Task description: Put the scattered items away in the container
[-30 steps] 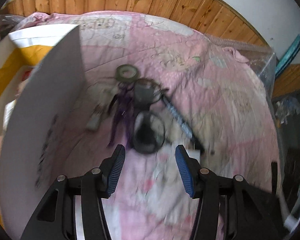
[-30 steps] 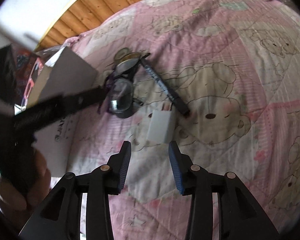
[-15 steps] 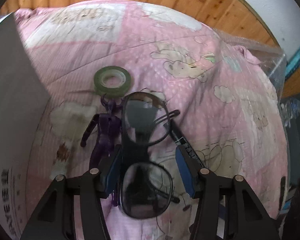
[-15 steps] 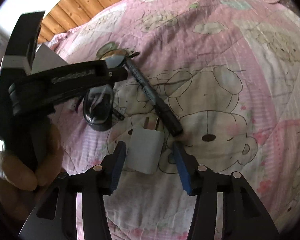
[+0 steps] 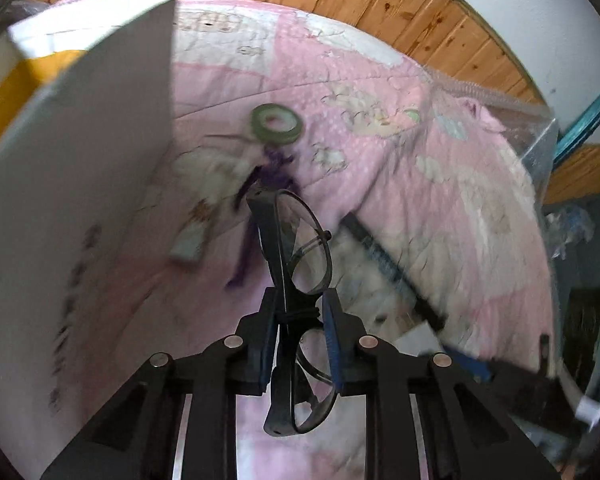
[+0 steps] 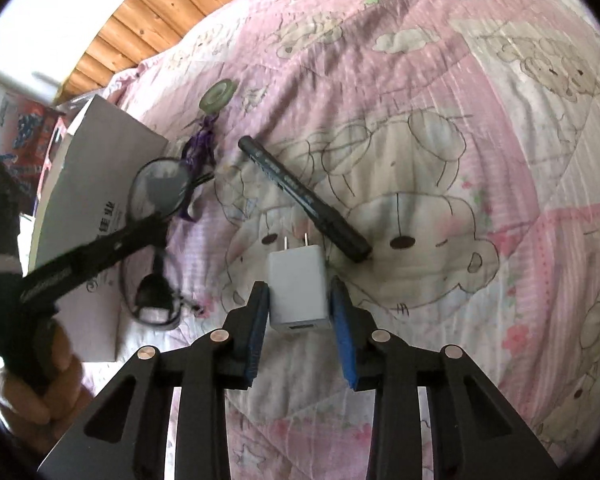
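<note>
Lifted off the pink quilt [image 6: 440, 128] since a moment ago, the glasses [image 5: 296, 280] hang clamped at the bridge in my left gripper [image 5: 300, 320], beside the white box [image 5: 72, 200]. My right gripper [image 6: 300, 304] now straddles the white charger [image 6: 298, 286], pads touching its sides; black marker [image 6: 304, 200] just beyond.

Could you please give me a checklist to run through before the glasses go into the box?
1. Left tool shut on the black-framed glasses at the bridge: ok.
2. Glasses lifted off the pink bear-print quilt: ok.
3. White cardboard box within reach, beside the left tool: ok.
4. Box opening free: cannot tell, interior hidden.
5. Right tool straddling the white plug charger: ok; closed on it: cannot tell.
6. Black marker pen clear of the charger: ok.
</note>
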`<state>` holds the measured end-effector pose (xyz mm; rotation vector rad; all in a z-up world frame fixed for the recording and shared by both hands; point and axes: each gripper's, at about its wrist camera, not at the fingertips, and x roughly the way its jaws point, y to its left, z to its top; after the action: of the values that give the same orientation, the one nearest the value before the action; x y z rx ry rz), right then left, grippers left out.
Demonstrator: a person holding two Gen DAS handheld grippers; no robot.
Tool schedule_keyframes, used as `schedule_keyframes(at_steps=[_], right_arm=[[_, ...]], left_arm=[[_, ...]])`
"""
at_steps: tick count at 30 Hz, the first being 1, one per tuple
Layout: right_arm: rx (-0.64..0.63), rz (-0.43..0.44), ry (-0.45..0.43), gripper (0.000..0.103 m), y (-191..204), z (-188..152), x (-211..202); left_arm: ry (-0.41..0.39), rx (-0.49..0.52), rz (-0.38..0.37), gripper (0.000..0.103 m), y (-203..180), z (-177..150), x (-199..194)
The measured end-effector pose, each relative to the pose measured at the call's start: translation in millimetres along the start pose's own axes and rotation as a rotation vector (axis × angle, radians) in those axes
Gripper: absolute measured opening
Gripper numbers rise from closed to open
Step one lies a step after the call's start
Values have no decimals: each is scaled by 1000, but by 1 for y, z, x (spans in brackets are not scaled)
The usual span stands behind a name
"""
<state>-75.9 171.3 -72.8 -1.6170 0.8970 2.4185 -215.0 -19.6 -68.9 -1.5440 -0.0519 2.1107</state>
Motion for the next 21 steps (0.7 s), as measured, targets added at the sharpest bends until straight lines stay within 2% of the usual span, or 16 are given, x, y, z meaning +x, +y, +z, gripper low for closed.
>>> schedule_keyframes(at_steps=[4,6,8,10,14,16,17,18,21], right_arm=[[0,-8,14,38,1,-1,9],[-21,-21,5,38,3,-1,13],[-45,-43,-8,38,8,-2,14],[-75,-64,-21,38,11,-4,15],[-120,-97,-30,36,17,-7,16],[-107,-85,-29,35,15,-6,14],[-87,-68,-28,34,13,-5,12],[-78,-55,-28,34,13,-6,11],[-63,-10,-40,34,14,-5,0]], left_arm=[[34,42,67,23,-3,-14,1],[50,33,70,30,-1,-21,10],[39,27,75,33,-1,-25,19],[36,-14,49,35,3,-29,28],[-7,25,80,35,-2,-35,27],[-2,19,73,33,-1,-36,25],[1,-1,51,28,1,-36,21],[2,-18,30,28,2,-37,17],[-10,-7,33,28,0,-43,-1]])
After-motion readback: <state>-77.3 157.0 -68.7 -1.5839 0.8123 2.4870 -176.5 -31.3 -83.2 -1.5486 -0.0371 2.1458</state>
